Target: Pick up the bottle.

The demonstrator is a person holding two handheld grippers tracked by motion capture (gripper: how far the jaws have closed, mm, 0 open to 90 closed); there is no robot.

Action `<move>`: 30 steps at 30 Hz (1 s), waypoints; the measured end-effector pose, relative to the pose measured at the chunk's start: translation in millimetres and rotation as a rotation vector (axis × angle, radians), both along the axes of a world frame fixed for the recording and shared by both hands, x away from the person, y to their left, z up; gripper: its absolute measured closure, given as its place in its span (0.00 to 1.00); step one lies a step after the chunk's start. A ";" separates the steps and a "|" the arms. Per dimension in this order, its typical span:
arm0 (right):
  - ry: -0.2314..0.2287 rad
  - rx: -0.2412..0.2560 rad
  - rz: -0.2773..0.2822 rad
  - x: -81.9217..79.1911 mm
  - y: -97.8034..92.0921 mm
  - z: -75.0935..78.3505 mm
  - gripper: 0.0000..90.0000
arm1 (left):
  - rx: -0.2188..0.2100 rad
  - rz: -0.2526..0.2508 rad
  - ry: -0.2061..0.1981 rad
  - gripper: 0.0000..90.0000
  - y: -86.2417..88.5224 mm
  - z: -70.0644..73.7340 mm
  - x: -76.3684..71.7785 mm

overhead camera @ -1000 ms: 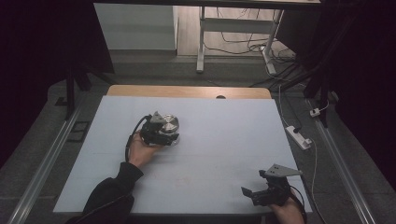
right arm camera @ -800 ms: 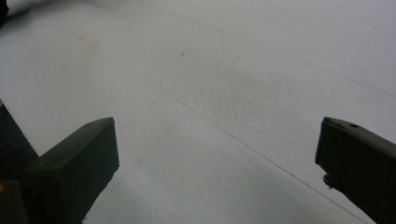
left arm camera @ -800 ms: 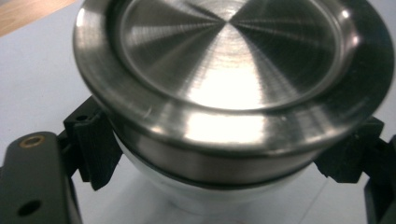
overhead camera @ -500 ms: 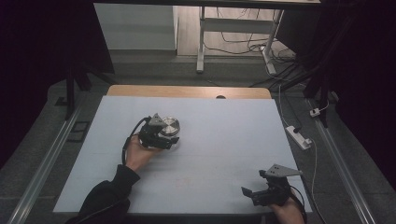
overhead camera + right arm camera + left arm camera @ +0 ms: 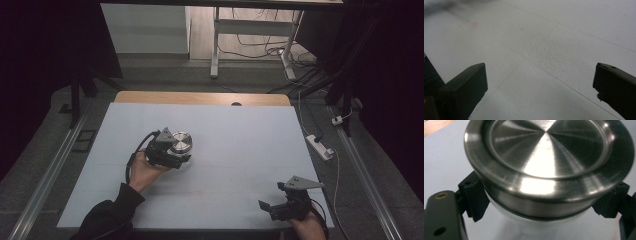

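Note:
A round steel tin point(image 5: 180, 142) with a recessed shiny top sits left of the middle of the white table point(image 5: 250, 145). My left gripper point(image 5: 176, 148) is shut on the tin. In the left gripper view the tin point(image 5: 549, 157) is large and close, with a black jaw pressed against each side of its wall below the rim, and my left gripper point(image 5: 542, 201) holds it just over the white surface. My right gripper point(image 5: 274, 196) rests near the table's front right corner, open. In the right gripper view its jaws point(image 5: 541, 75) stand wide apart over bare white sheet.
A wooden strip point(image 5: 200, 97) runs along the table's far edge. On the floor to the right lies a white power strip point(image 5: 320, 146) with cables. Metal rails point(image 5: 45, 180) flank the table, and a white desk frame point(image 5: 216, 45) stands behind it.
The left gripper and the tin have shifted slightly right and toward the near side of the table. The right gripper has stayed in place.

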State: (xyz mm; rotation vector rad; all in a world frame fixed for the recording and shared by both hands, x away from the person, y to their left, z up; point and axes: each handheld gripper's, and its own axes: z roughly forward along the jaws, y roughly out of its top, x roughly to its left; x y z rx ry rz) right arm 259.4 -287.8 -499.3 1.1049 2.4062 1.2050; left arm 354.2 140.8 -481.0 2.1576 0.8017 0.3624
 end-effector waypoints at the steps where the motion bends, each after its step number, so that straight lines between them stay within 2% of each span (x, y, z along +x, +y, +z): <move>1: -0.001 -0.001 0.000 -0.1 0.0 0.0 0.00 | -0.002 -0.003 -0.002 0.17 -0.7 1.2 -3.0; 9: -0.001 -0.001 0.003 -0.3 0.3 0.1 0.00 | -0.016 -0.038 -0.003 0.17 -4.1 6.5 -24.0; 19: -0.002 -0.003 0.004 -0.3 0.5 0.0 0.00 | -0.061 -0.070 0.012 0.17 -8.2 9.9 -43.8; 30: -0.005 -0.005 0.005 -0.4 0.6 0.1 0.00 | -0.060 -0.116 0.018 0.17 -20.8 10.0 -57.0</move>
